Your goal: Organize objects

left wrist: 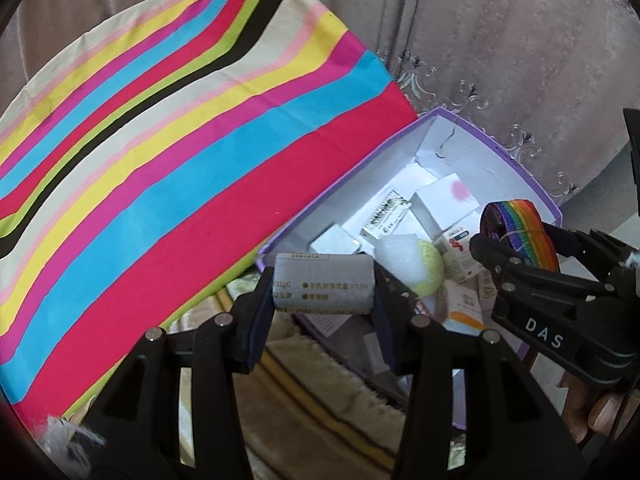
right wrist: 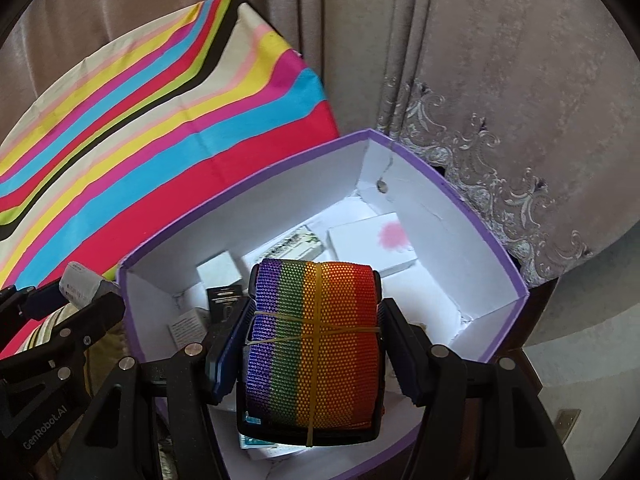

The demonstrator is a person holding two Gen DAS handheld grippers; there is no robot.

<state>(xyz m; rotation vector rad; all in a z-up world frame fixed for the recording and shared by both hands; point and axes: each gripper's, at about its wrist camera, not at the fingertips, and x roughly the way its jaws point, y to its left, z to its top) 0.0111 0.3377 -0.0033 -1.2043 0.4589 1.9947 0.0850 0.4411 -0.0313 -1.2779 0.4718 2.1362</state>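
One purple box (right wrist: 448,176), one rainbow strap roll (right wrist: 316,344), one grey packet (left wrist: 323,283), one green ball (left wrist: 430,267).

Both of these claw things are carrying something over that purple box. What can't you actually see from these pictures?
- Right wrist view: the rolled rainbow webbing strap hides the near floor of the purple cardboard box.
- Left wrist view: the grey printed packet has print too blurred to read.
- Both views: what the box stands on is cut off.

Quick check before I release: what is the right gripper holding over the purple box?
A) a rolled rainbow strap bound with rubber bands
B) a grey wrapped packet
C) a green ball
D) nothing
A: the right gripper is shut on the rainbow strap roll, above the open purple box; the grey packet is in the left gripper.
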